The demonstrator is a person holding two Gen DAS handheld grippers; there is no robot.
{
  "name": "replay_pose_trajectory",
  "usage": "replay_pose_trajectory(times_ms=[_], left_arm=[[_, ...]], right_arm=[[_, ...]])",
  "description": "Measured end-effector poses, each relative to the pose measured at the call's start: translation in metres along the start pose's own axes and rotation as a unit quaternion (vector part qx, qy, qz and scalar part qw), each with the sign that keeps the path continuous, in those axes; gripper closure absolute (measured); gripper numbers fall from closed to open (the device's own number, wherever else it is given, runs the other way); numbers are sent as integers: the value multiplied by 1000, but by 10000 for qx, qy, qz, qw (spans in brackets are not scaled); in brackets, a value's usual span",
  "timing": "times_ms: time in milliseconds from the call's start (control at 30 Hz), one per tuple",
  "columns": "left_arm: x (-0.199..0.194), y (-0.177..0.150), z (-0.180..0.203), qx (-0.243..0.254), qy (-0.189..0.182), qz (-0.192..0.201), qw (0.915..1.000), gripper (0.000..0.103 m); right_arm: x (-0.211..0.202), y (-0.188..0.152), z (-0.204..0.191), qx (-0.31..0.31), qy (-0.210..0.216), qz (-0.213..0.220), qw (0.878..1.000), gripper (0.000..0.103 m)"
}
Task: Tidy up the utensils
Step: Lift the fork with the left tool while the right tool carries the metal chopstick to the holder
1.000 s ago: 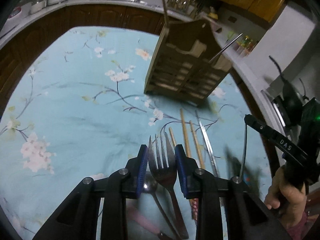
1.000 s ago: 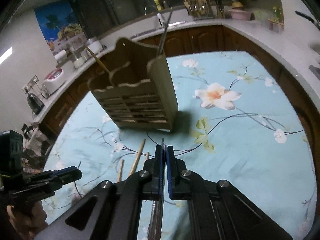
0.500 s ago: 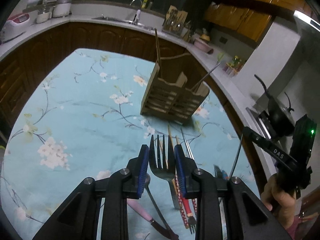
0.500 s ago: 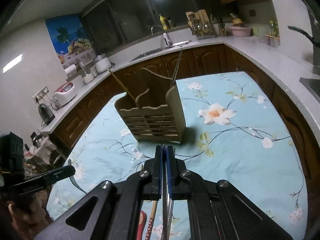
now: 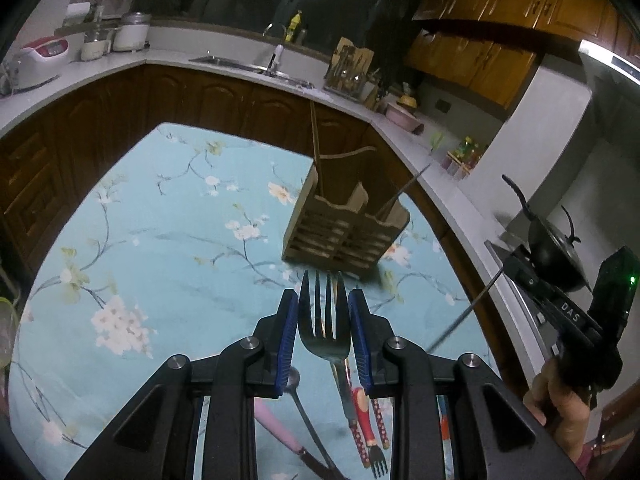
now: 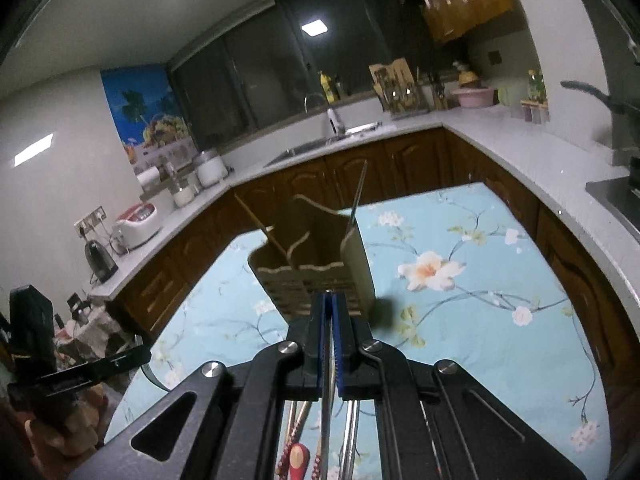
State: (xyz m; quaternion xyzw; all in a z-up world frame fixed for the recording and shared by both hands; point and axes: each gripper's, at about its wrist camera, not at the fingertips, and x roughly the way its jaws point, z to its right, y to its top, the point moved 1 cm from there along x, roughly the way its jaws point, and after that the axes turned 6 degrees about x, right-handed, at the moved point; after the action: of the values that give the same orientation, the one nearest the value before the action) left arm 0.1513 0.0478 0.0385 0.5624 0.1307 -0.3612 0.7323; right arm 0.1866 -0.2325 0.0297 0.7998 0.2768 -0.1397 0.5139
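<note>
A wooden utensil holder (image 5: 346, 228) stands on the floral tablecloth, with a wooden chopstick (image 5: 316, 148) and a metal chopstick (image 5: 404, 192) in it. It also shows in the right wrist view (image 6: 316, 276). My left gripper (image 5: 323, 312) is shut on a metal fork (image 5: 322, 328), tines forward, lifted above the table in front of the holder. My right gripper (image 6: 329, 320) is shut on a thin metal chopstick (image 6: 327, 396), seen in the left wrist view (image 5: 464, 312) as a slanted rod.
Loose utensils lie below my left gripper: a spoon (image 5: 304, 420), a pink-handled knife (image 5: 280, 436), a red dotted small fork (image 5: 366, 428). The blue floral table (image 5: 160, 232) is ringed by dark wooden cabinets (image 5: 120, 108) and a white counter (image 6: 520, 144). A black pan (image 5: 556, 256) sits at right.
Both grippers rose and pulled back from the table with the fork and the metal chopstick. The holder now looks smaller and farther away.
</note>
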Motion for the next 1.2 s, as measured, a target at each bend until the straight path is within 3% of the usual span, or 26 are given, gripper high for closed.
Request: replay_pose_trajectory(times_ms=[633, 1200], left_arm=[[-6, 50, -5, 25, 30, 798, 9968, 79], [40, 106, -18, 89, 26, 1501, 9886, 79]], right_arm=[[-4, 44, -12, -9, 192, 628, 9978, 100], [8, 113, -24, -130, 305, 1346, 9903, 100]])
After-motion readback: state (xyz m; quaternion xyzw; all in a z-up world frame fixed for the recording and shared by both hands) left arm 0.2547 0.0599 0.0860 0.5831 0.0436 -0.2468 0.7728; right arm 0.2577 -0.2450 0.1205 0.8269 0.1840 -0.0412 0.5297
